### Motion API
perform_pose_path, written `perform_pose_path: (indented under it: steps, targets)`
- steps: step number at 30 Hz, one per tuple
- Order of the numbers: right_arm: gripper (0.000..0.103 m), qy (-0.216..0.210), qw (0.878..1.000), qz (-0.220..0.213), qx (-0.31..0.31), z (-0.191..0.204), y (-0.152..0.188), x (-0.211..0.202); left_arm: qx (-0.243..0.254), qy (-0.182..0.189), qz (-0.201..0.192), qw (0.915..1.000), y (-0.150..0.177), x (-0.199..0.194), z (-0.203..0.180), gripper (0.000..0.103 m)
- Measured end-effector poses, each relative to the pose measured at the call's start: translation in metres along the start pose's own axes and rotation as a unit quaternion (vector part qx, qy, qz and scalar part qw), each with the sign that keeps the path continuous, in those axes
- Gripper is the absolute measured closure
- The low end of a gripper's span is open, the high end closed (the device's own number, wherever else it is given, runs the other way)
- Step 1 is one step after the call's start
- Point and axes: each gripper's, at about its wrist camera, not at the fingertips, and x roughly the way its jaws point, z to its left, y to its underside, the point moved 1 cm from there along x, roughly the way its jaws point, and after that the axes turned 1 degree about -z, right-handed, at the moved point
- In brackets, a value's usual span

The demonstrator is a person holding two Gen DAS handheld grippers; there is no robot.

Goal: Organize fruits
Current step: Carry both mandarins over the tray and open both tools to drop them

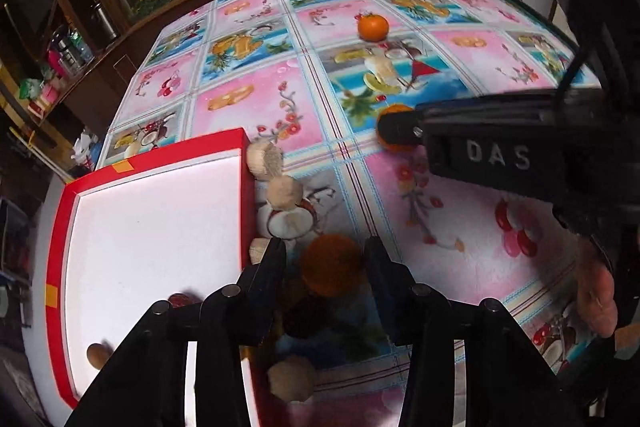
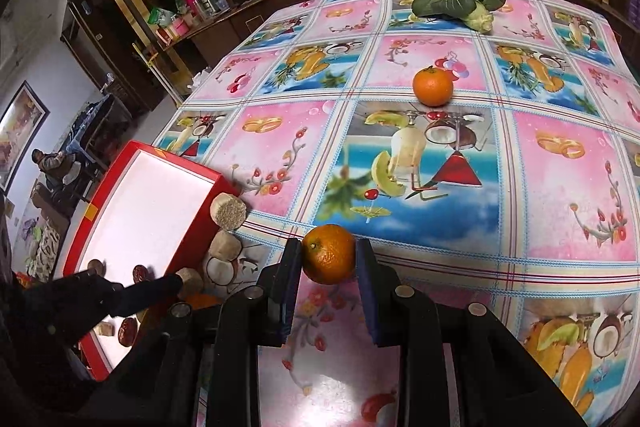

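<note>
Right hand-held gripper (image 2: 328, 259): jaws narrowly set, both pads pressed on a tangerine (image 2: 329, 259), which sits between the fingertips low over the worktop (image 2: 560, 219); whether it is lifted clear of the cloth cannot be told. Left hand-held gripper (image 1: 325, 259): jaws partly open around a second tangerine (image 1: 332, 265); a sliver of gap shows on at least one side, so no firm grip is judged. The picture there is blurred. The red tray (image 1: 60, 227) lies to the left of both, its near wall just beside the left fingers; the left hand is much the nearer to it. The tangerines are round, so no long axis governs the approach. A third tangerine (image 2: 433, 86) stands free, well ahead of the right hand-held gripper. Inside the tray: a few small dark-red and brown fruits (image 2: 140, 273) near the bottom end. Along the tray's outer wall stands a row of pale cylindrical pieces (image 2: 229, 213), touching or just beside it; these lie between the right hand and the tray and would be knocked by a low carry. Leafy greens (image 2: 460, 1) at the far edge, well apart.
</note>
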Motion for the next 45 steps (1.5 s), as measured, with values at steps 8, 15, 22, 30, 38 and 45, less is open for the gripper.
perform_pose_path:
  steps: [8,15,22,30,38,45]
  targets:
    - [0.075,0.003,1.000,-0.001,-0.004,0.001,0.000,0.003,-0.014,-0.007,-0.023,0.9996,0.005,-0.011,-0.004,0.073]
    - [0.075,0.001,1.000,0.000,-0.027,0.012,0.003,0.003,-0.078,0.026,-0.036,0.9960,0.017,-0.042,0.032,0.073]
    - [0.075,-0.013,0.998,-0.003,-0.058,0.035,0.012,-0.002,-0.138,0.008,-0.048,0.9893,0.043,-0.067,0.084,0.073]
    - [0.075,-0.053,0.992,0.008,-0.112,0.107,0.026,-0.015,-0.226,-0.027,-0.050,0.9724,0.088,-0.088,0.158,0.073]
    - [0.076,-0.046,0.986,0.025,-0.158,0.156,0.028,0.014,-0.218,0.002,-0.032,0.9755,0.076,-0.063,0.157,0.072]
    - [0.076,-0.033,0.987,0.039,-0.155,0.156,0.019,0.048,-0.194,-0.017,-0.008,0.9808,0.064,-0.025,0.155,0.072]
